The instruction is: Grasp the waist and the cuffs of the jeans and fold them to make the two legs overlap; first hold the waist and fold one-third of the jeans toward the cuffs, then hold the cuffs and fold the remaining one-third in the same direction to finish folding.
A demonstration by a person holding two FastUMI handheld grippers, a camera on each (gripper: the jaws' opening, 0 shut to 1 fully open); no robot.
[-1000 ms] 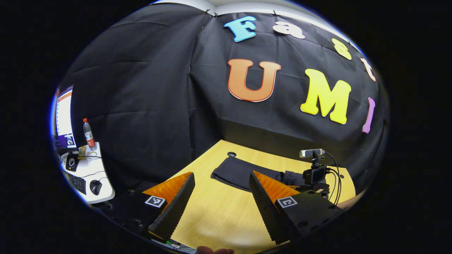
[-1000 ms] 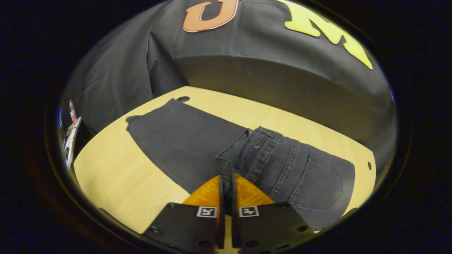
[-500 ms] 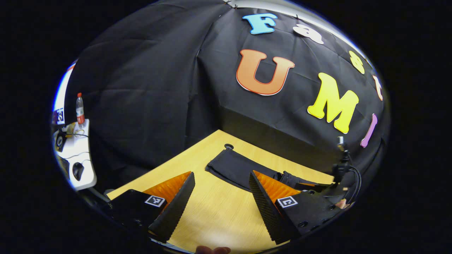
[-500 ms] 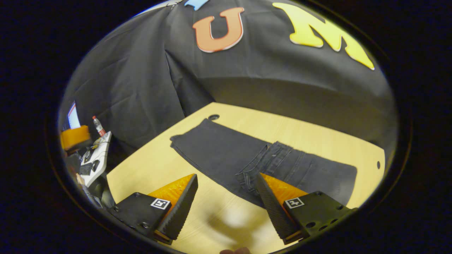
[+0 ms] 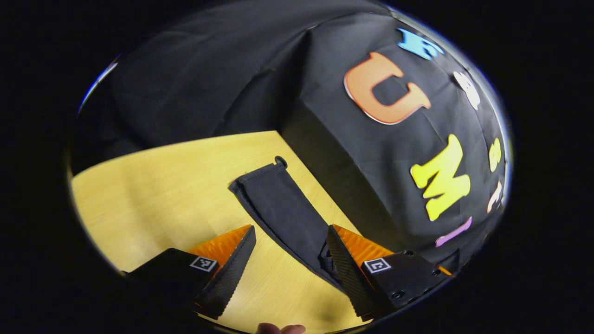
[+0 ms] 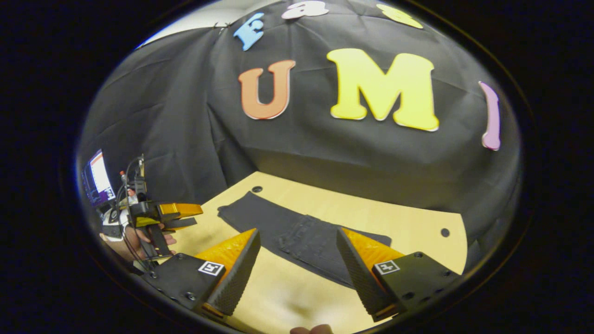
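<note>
one jeans (image 6: 301, 232) — two grippers (image 6: 297, 269) — one table (image 6: 408, 227)

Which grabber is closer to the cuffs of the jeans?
Probably the left. The left gripper hovers open over the table's cuff end, the cuffs just ahead. The right gripper is open nearer the folded waist.

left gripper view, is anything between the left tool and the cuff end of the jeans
Nothing visible is in the way. The left tool is open over bare wooden table, and the jeans run from beside its right finger up to the cuff end near the table's hole. Only tabletop lies between them.
</note>
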